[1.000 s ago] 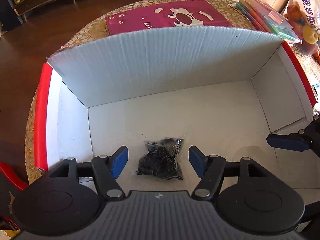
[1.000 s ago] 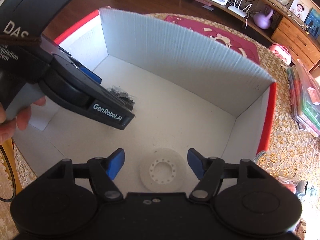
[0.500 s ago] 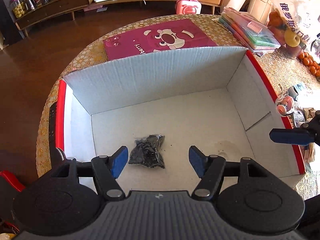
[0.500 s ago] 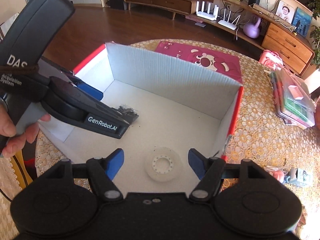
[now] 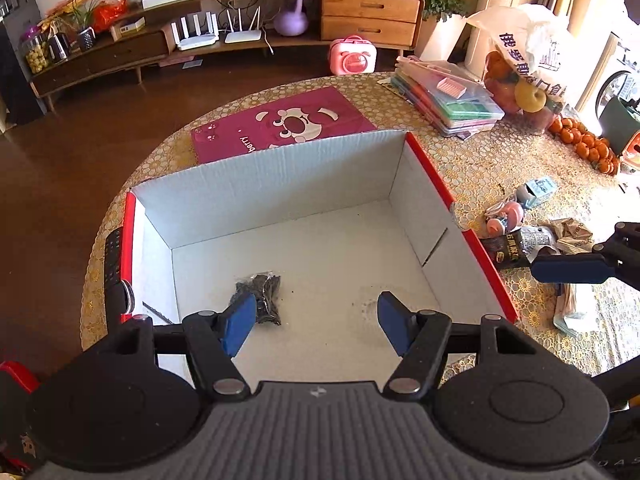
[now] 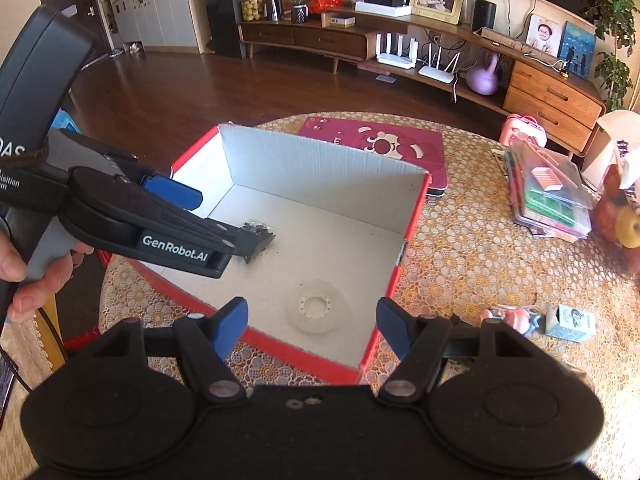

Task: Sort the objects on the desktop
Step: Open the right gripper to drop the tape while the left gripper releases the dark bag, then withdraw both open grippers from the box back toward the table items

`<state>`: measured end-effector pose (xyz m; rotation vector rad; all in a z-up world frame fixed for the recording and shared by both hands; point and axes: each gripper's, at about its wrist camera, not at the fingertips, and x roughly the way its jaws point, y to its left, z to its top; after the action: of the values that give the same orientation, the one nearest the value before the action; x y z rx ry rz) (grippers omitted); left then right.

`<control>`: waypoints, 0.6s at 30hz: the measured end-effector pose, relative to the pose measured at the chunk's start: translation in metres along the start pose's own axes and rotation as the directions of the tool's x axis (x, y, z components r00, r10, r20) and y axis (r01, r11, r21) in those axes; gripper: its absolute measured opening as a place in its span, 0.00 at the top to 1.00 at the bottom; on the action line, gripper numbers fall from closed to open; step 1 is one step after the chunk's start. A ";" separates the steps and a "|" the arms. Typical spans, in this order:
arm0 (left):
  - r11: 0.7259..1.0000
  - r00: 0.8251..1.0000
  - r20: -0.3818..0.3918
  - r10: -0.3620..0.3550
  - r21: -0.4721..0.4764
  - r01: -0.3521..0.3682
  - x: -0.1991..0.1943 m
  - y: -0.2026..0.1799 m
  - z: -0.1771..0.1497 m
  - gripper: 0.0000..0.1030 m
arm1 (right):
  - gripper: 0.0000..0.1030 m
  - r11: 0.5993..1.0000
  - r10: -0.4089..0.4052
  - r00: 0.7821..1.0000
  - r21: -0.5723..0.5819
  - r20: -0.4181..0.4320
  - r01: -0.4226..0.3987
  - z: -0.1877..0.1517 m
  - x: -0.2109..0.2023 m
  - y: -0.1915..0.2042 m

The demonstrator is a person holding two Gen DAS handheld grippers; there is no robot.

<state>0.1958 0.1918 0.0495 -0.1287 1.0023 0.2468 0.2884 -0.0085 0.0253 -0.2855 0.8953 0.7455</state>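
From the left wrist view, the left claw (image 5: 318,320) stands wide apart with nothing between its two blue pads, held above the near edge of the one open cardboard box (image 5: 280,196), which is white inside and red outside. One dark bag of small black pieces (image 5: 262,294) lies on the box floor toward its left side, just beyond the left pad and partly covered by it; whether they touch I cannot tell. A faint white ring (image 5: 368,304) shows on the floor near the right pad. The box sits on the round worktop (image 5: 480,160) with a gold lace cloth. A black remote (image 5: 113,268) lies along the outside of the box's left wall. One blue pad of the right claw (image 5: 568,268) pokes in from the right edge, over loose wrappers and a small pink toy (image 5: 506,216) outside the box.

From the right wrist view, the right claw (image 6: 312,320) is likewise spread wide and empty, held over the near red rim of the box (image 6: 320,168). One white ring (image 6: 316,306) lies flat on the box floor between the pads, below them. The left claw (image 6: 212,216) reaches in from the left, level, its tip over the dark bag (image 6: 258,234). A hand (image 6: 36,272) wraps its grey grip. One pink mat (image 6: 380,144) lies behind the box.
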 end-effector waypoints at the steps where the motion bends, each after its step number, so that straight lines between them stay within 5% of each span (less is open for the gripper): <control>1: 1.000 1.000 0.004 0.001 0.000 -0.001 -0.003 -0.003 -0.002 0.36 | 0.31 1.000 -0.001 1.000 0.000 0.010 0.001 -0.003 -0.006 -0.001; 18: 1.000 0.992 0.122 -0.009 -0.016 0.011 -0.058 -0.057 -0.043 0.36 | 0.31 0.999 -0.013 0.990 0.043 0.142 0.007 -0.059 -0.082 -0.023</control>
<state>0.1457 0.1185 0.0754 -0.1321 0.8777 0.2508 0.2357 -0.0939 0.0524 -0.1966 0.7730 0.7272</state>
